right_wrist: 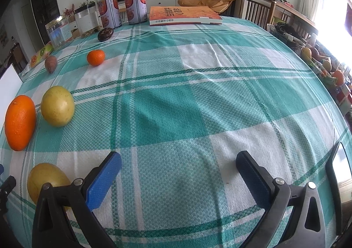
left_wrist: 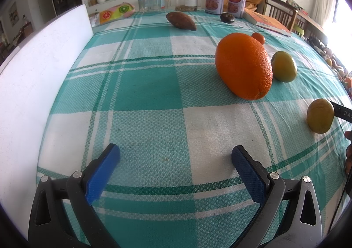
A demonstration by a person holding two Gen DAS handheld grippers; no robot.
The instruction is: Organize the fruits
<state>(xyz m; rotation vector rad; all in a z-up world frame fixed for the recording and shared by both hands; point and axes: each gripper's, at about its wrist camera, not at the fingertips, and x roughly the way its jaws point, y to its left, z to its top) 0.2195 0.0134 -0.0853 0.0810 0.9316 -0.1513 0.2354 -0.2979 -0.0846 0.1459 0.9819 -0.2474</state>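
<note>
Both the left tongs (left_wrist: 175,155) and right tongs (right_wrist: 178,163) hang wide open and empty above the table (right_wrist: 198,98). The orange (left_wrist: 243,65) and yellow-green fruits (right_wrist: 57,109) lie loosely toward the left edge, unsorted yet, presumably awaiting grouping.

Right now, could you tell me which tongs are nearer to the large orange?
Left, probably. The large orange lies ahead and right of the open left tongs, with bare cloth between. From the right tongs it sits far off to the left, past a yellow fruit.
</note>
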